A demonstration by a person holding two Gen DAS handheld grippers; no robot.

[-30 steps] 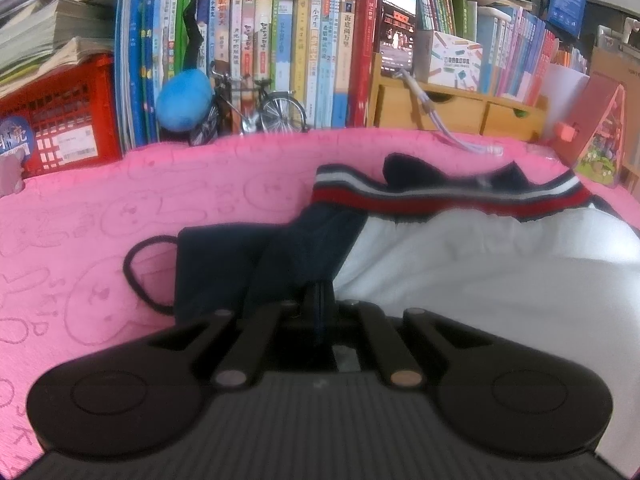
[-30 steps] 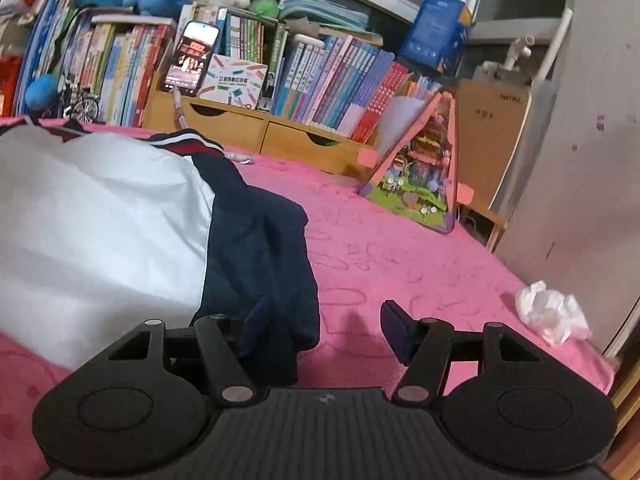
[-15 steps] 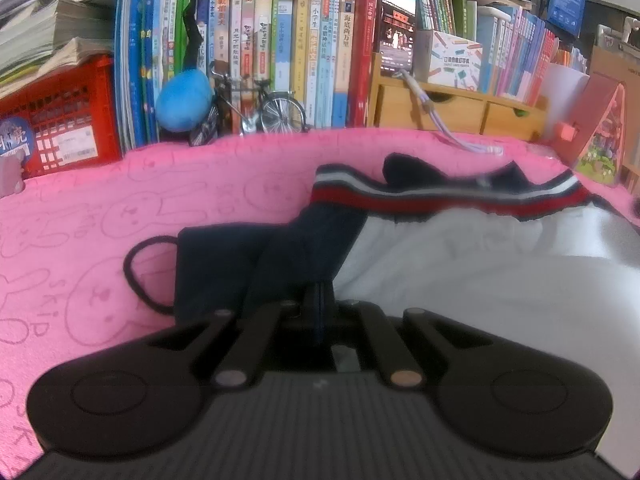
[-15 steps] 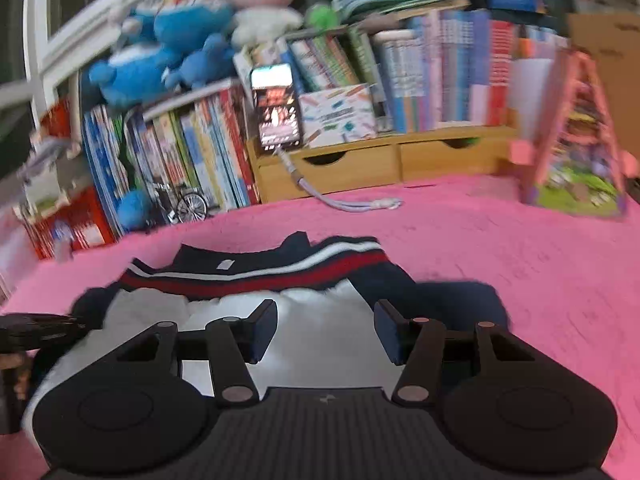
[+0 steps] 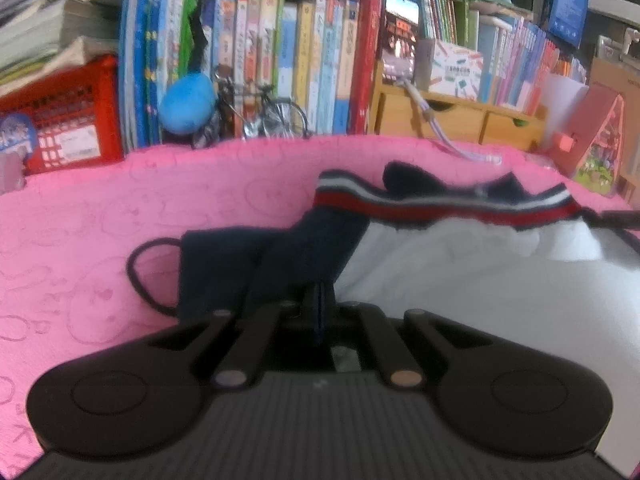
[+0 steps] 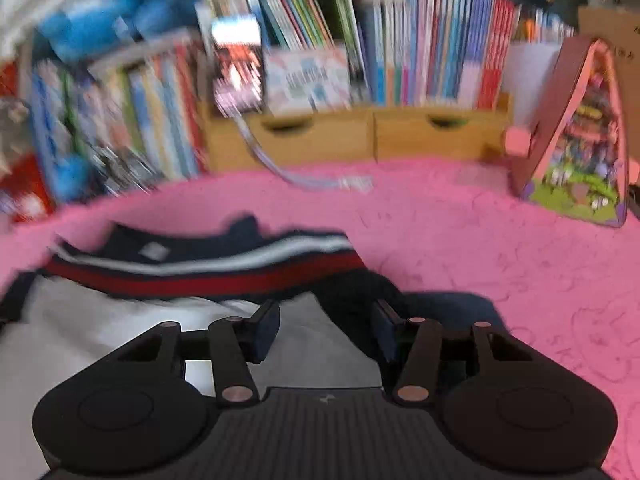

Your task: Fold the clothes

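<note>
A: Left wrist view: the left hand-held gripper (image 5: pixel 318 312) has its fingers pressed together on a fold of the navy sleeve (image 5: pixel 288 264) of the shirt (image 5: pixel 480 276), which lies on the pink blanket (image 5: pixel 100 216).

B: Any writing to read?

A: None legible. The red crate (image 5: pixel 60 116) beyond the shirt carries a white label, and the phone (image 5: pixel 400 36) propped on the wooden drawer unit (image 5: pixel 440 120) shows a lit screen, but the text on both is too small. The crate's contents cannot be made out.

B: How does the shirt lie?

A: Flat, white body nearest the camera, its navy, white and red striped collar (image 5: pixel 440 204) at the far edge toward the books (image 5: pixel 304 60). The long axis runs from the camera toward the shelf. A black cord loop (image 5: pixel 140 268) sits just beside the sleeve, away from the white body.

B: And the right wrist view?

A: Blurred. The right hand-held gripper (image 6: pixel 326 330) hovers above the shirt (image 6: pixel 120 320) with its fingers (image 6: pixel 264 330) spread apart, holding nothing. The collar (image 6: pixel 200 268) lies beyond it, and a pink triangular toy house (image 6: pixel 580 136) stands well apart from the shirt, beside the drawer unit (image 6: pixel 360 136).
</note>
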